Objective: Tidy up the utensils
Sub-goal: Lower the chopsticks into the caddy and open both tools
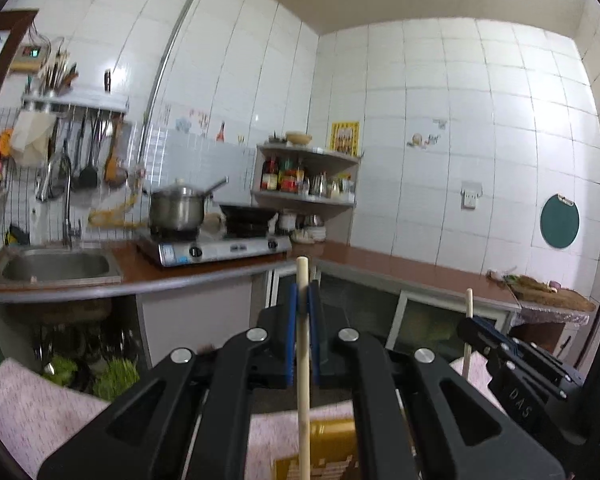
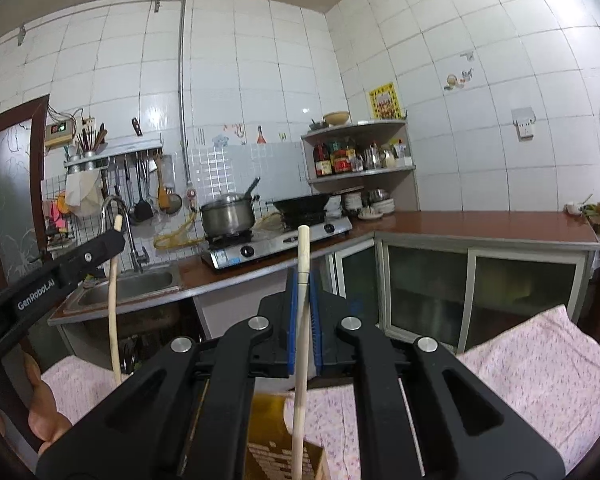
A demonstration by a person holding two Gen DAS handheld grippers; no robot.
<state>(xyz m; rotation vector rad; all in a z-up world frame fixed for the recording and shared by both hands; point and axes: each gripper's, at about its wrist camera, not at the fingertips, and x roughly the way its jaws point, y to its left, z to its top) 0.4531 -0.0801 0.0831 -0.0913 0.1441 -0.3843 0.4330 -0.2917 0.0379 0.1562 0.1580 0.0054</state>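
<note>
My left gripper (image 1: 303,300) is shut on a pale wooden chopstick (image 1: 303,360) that stands upright between its blue pads. My right gripper (image 2: 303,284) is shut on a second wooden chopstick (image 2: 301,340), also upright. Each gripper shows in the other's view: the right one (image 1: 469,322) with its stick at the lower right of the left wrist view, the left one (image 2: 114,240) with its stick at the left of the right wrist view. A yellow box (image 2: 272,440) sits below both sticks on a pink cloth (image 2: 540,368); it also shows in the left wrist view (image 1: 328,452).
A brown L-shaped counter (image 2: 480,224) carries a steel sink (image 1: 56,266), a gas stove (image 1: 216,246) with a pot (image 1: 176,208) and a wok (image 1: 248,212), and a chopping board (image 1: 548,292). A corner shelf (image 1: 308,172) holds bottles. Utensils hang on a wall rack (image 1: 84,152).
</note>
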